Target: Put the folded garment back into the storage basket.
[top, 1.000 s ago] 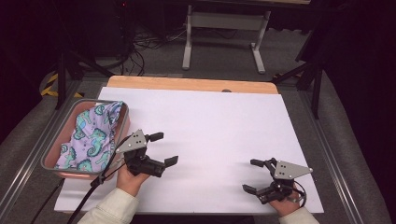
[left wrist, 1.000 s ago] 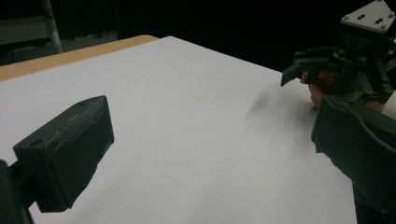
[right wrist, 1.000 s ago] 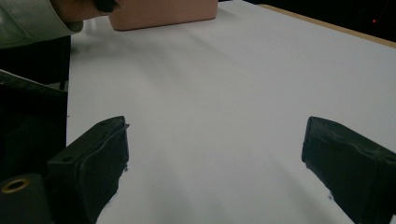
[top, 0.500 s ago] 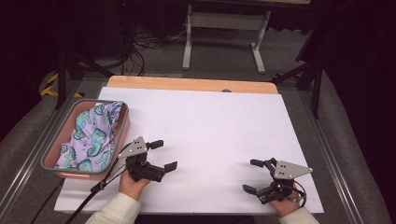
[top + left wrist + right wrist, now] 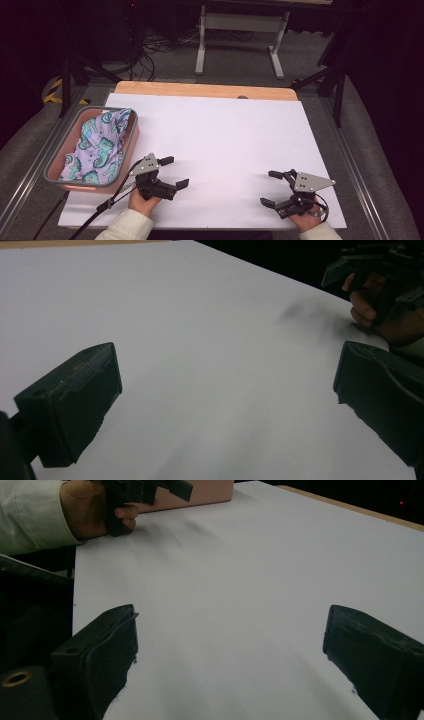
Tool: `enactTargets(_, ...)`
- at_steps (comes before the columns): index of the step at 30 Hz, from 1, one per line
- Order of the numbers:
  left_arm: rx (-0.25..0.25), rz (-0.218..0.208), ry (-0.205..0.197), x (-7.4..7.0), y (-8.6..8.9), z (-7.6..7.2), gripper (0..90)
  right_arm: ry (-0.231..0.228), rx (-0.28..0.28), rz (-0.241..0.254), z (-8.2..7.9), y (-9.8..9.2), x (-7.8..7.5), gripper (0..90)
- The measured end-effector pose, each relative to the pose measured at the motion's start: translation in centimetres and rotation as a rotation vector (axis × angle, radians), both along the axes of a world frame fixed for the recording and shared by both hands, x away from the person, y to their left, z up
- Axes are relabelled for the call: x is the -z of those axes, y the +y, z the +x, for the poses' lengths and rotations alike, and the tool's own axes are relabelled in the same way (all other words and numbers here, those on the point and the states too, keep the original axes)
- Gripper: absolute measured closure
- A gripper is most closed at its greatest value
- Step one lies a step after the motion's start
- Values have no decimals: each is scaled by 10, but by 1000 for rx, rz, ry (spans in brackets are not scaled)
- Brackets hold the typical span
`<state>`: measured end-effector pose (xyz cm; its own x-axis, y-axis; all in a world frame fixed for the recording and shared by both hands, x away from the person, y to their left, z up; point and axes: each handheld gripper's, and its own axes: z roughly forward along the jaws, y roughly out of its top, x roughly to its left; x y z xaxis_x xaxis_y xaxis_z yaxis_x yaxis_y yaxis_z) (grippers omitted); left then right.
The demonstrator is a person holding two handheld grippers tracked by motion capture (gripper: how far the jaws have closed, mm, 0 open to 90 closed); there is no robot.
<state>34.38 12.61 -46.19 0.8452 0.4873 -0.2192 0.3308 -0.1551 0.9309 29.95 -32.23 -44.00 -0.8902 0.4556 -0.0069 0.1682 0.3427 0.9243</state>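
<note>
White table (image 5: 225, 140) — pink bin (image 5: 55, 172) holds seahorse-print cloth (image 5: 97, 147).

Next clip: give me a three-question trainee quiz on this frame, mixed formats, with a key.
1. True or false: the left tongs are shut on the patterned cloth.
2. Where does the cloth lie? A) on the white board B) in the pink bin C) on the floor
3. Fill in: the right tongs stand ____ over the white board, holding nothing.

Key: 1 false; 2 B; 3 open
</note>
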Motion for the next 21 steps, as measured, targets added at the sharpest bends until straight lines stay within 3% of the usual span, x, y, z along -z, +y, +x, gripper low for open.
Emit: enactTargets(21, 15, -13, 13, -1, 2, 2, 0, 6, 6, 3, 1, -1, 0, 78)
